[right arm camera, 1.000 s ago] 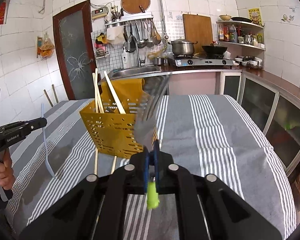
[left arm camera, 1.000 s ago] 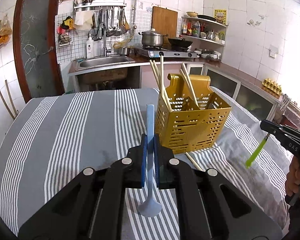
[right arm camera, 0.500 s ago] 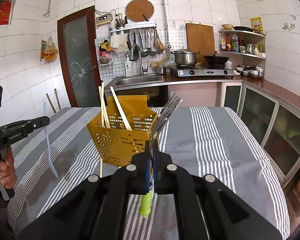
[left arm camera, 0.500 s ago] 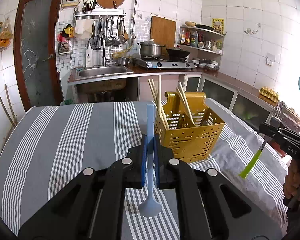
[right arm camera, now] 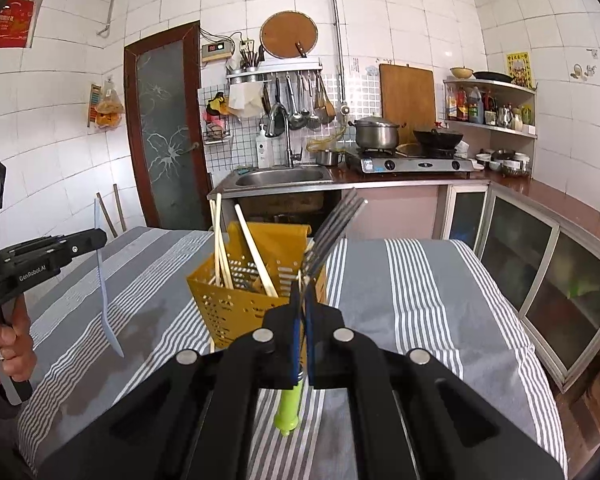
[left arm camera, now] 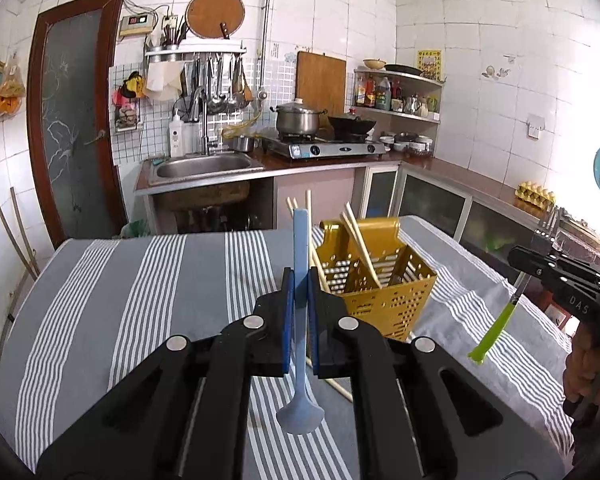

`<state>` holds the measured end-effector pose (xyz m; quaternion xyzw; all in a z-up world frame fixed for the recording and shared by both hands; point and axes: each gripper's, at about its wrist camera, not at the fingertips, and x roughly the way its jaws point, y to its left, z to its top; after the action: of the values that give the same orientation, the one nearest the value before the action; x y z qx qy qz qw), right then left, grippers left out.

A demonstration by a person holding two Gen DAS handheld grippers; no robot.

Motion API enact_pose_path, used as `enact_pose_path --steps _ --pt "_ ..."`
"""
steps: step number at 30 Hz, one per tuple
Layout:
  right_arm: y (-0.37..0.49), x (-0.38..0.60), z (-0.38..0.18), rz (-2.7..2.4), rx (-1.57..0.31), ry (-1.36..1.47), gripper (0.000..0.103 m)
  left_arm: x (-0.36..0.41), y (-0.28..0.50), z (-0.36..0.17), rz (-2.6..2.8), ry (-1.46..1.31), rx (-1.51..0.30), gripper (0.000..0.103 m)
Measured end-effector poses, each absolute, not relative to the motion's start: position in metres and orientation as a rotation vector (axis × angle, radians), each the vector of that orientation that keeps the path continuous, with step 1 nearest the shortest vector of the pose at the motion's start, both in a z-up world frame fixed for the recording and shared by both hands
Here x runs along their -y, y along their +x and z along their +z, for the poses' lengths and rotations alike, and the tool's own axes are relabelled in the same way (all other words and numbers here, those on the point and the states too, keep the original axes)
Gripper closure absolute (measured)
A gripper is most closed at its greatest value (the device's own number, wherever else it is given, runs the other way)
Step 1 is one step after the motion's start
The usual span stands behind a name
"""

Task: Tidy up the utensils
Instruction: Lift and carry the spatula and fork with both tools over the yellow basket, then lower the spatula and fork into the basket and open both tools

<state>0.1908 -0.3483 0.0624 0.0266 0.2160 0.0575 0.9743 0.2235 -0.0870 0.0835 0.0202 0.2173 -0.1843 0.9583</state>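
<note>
Left gripper [left arm camera: 300, 280] clamped on blue spoon [left arm camera: 301, 360]; right gripper [right arm camera: 304, 292] clamped on green-handled fork [right arm camera: 332, 224]; both above striped table [left arm camera: 160, 300], near yellow caddy [left arm camera: 380, 296].

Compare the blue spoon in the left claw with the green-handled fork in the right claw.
The blue spoon is one pale blue piece; the green-handled fork has metal tines on a lime handle. The spoon is clamped mid-handle, the fork near where handle meets metal. Shared: each is clamped in a shut claw, handle nearest the camera, lifted clear of the striped cloth, by the yellow caddy.
</note>
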Motion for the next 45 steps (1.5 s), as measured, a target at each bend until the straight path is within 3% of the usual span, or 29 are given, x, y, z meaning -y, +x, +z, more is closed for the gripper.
enact_pose_path --steps 28,45 --pt "0.233 0.331 0.141 0.123 -0.294 0.004 0.102 0.128 0.246 0.159 -0.413 0.060 -0.225 0.098" --pt "0.294 0.333 0.136 0.164 -0.298 0.044 0.102 0.151 0.301 0.145 -0.460 0.002 -0.257 0.098"
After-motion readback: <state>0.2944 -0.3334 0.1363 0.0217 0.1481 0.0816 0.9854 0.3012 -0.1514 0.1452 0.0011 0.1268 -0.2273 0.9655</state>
